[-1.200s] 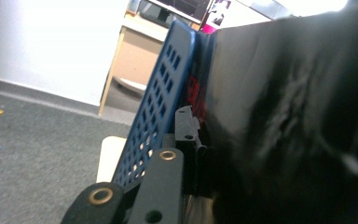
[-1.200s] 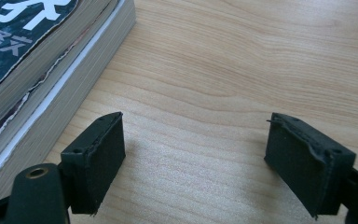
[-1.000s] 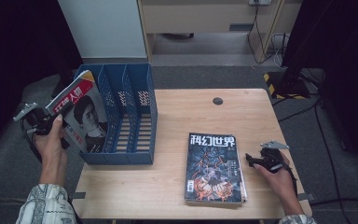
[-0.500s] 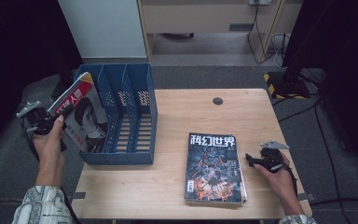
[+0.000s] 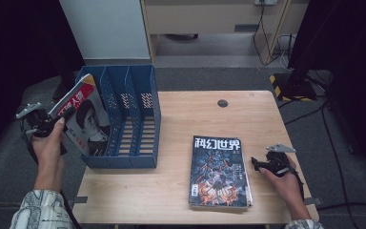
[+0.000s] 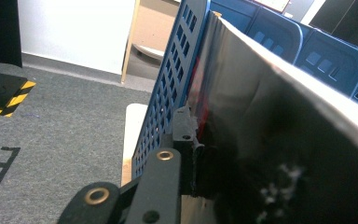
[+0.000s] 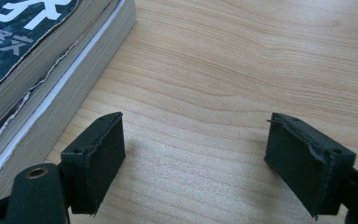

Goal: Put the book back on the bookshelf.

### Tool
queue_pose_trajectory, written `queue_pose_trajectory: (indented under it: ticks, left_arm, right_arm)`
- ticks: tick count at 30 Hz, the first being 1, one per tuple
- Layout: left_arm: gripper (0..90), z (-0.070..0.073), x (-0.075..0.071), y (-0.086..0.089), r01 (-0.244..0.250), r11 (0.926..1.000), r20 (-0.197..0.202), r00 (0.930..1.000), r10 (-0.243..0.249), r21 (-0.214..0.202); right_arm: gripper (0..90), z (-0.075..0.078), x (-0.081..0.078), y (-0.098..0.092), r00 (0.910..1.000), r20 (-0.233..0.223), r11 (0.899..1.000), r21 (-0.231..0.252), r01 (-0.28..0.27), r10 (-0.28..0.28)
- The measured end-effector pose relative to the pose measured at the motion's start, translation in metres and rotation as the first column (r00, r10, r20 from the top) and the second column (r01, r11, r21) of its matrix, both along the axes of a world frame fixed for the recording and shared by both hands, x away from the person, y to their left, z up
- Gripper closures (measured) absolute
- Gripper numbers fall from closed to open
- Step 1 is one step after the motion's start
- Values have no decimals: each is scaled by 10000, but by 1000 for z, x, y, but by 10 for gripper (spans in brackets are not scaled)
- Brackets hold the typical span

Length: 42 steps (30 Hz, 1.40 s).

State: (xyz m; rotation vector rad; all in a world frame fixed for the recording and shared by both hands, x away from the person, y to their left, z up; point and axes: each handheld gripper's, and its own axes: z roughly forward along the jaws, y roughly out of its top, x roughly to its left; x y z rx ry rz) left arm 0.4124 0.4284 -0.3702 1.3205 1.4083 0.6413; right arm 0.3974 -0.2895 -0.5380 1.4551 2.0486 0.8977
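Magazine (image 5: 78,121) (red masthead) clamped by left hand-held gripper (image 5: 52,125).

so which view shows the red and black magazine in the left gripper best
The high view: the red and black portrait-cover magazine shows whole, tilted into the leftmost slot of the blue plastic file rack, clamped by the left gripper. The left gripper view shows its dark cover edge-on. The right gripper view looks at the magazine stack instead.
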Motion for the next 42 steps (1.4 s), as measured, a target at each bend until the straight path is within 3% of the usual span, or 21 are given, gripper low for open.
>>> queue_pose_trajectory:
  ticks: [7, 14, 22, 34, 38, 40, 42]
  left_arm:
    - [787, 12, -1, 0, 29, 9997, 11, 10000, -30, 258]
    - [752, 23, 2, -2, 93, 9980, -234, 9997, -79, 621]
    - [684, 32, 12, -3, 206, 9959, -916, 9957, -125, 886]
    - [645, 39, 23, -10, 67, 9930, -1169, 9931, 71, 1176]
    - [704, 37, 26, -10, 86, 9939, -1385, 9903, 67, 1097]
    - [797, 37, 27, -9, 219, 9958, -1389, 9903, -93, 892]
    - [836, 37, 27, -10, 150, 9935, -1399, 9902, 9, 1127]
  right_arm:
    - [198, 0, 0, 0, 10000, 1, 10000, 0, -4, 4]
    - [197, 0, 0, 0, 10000, -25, 10000, 17, -17, 17]
    - [197, 0, 0, 0, 10000, -23, 10000, 21, -14, 14]
    - [196, 0, 0, 0, 10000, -29, 10000, 30, -25, 25]
    - [196, 0, 0, 0, 10000, -31, 10000, 32, -44, 44]
    - [196, 0, 0, 0, 10000, -31, 10000, 30, -52, 52]
    - [196, 0, 0, 0, 10000, -32, 10000, 30, -54, 54]
